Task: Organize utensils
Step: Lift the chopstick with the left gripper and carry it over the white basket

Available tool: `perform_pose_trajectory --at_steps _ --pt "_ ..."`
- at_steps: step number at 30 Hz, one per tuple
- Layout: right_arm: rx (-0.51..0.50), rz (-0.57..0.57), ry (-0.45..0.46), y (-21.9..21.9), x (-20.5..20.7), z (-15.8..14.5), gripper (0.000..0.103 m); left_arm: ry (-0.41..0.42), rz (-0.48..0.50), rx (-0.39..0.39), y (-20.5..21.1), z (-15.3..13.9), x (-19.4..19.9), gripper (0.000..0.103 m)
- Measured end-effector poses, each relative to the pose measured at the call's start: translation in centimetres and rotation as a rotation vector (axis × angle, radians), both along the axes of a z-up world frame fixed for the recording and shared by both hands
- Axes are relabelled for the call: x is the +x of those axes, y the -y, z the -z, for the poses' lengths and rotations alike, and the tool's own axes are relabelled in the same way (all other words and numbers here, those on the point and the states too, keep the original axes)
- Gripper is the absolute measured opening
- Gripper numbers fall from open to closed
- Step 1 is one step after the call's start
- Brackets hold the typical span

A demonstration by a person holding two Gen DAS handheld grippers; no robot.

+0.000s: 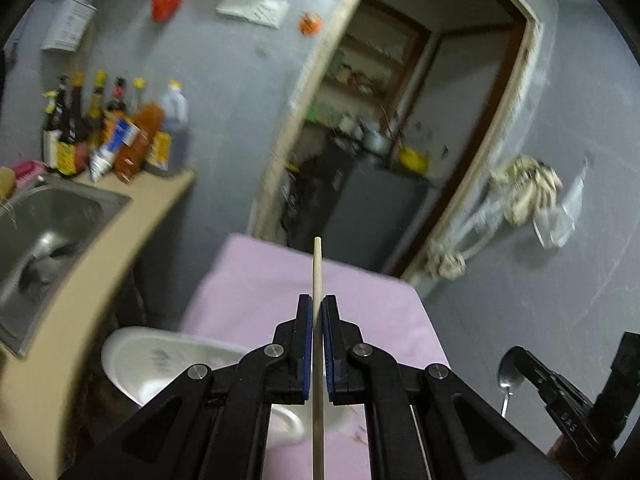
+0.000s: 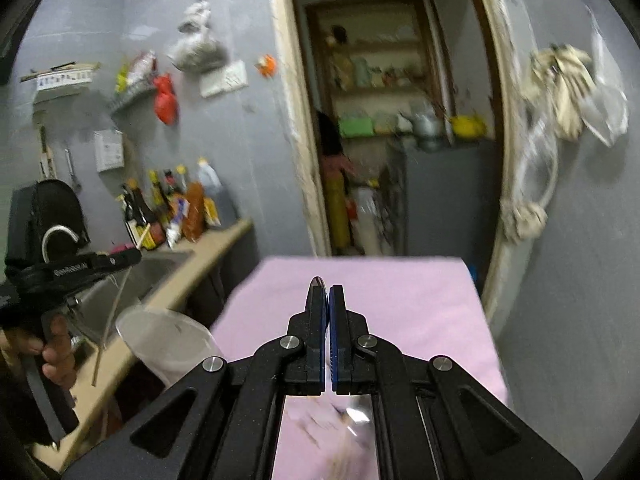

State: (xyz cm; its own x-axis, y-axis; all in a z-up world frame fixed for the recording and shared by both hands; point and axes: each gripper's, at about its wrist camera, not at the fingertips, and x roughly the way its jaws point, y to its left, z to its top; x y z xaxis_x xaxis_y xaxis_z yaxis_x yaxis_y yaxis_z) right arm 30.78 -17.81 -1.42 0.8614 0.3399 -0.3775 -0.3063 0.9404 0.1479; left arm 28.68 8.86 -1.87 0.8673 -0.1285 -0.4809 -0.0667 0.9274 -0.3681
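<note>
Gripping a wooden chopstick (image 1: 318,280) upright, my left gripper (image 1: 318,308) has its jaws clamped on it above the pink worktop (image 1: 372,312). My right gripper (image 2: 325,292) pinches a metal spoon (image 1: 509,376), its bowl poking past the jaws, over the same worktop beside a white container (image 2: 168,336).

Pink cloth (image 2: 400,304) over surface, black left tool (image 1: 318,304) with blue pads, pale wooden chopstick (image 1: 317,272), white bowl (image 1: 160,360), silver spoon (image 1: 508,376), grey walls (image 1: 540,280)

Right gripper (image 2: 328,292) clamped on a spoon (image 2: 318,280), pink cloth (image 2: 400,300) beneath, white cup (image 2: 168,340) lower left, left gripper (image 2: 132,256) holding a chopstick (image 2: 114,304) far left.
</note>
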Motion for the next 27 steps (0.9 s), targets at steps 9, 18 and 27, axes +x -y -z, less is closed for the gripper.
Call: perform_pose_trajectory --at_steps 9,18,27 --pt "-0.083 0.054 0.196 -10.0 0.9 -2.8 0.002 0.079 -0.158 -0.094 -10.3 0.1 2.5 0.005" --pt "-0.185 0.084 0.194 -13.7 1.4 0.5 0.002 0.115 -0.200 -0.133 -11.7 3.1 5.1 0.005" --pt "-0.186 0.076 0.159 -14.5 1.9 2.3 0.002 0.152 -0.219 -0.072 -10.2 4.6 4.5 0.005"
